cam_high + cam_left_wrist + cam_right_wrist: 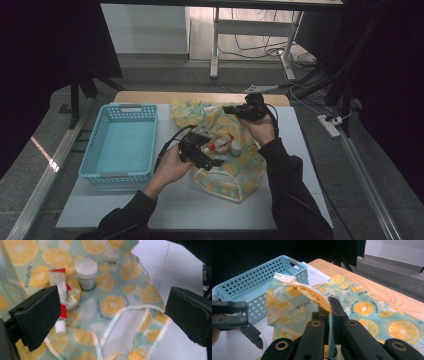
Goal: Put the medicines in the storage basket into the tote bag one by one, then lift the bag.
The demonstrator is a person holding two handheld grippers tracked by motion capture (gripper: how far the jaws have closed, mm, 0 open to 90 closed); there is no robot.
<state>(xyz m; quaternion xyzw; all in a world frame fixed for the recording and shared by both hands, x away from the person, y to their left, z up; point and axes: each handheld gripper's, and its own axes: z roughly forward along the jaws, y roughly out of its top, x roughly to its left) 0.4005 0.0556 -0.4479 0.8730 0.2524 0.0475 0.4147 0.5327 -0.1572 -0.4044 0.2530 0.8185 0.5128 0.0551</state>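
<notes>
A fruit-print cloth bag (235, 172) lies spread on the white table. On it rest a red-and-white tube (220, 144) and a small white-capped jar (235, 148). My left gripper (211, 148) hovers open just left of them; in the left gripper view its jaws stand wide apart over the bag (110, 303), with the tube (59, 287) by the left jaw and the jar (86, 273) beyond. My right gripper (234, 110), at the bag's far edge, is shut on a fold of the bag (294, 302) and holds it raised between its fingertips (329, 303).
An empty light-blue perforated basket (90, 155) stands left of the bag, close to the lifted fold (249, 282). The bag's handle loop (130, 310) lies on the white tabletop (185, 205). A wooden strip (150, 96) runs along the table's far edge.
</notes>
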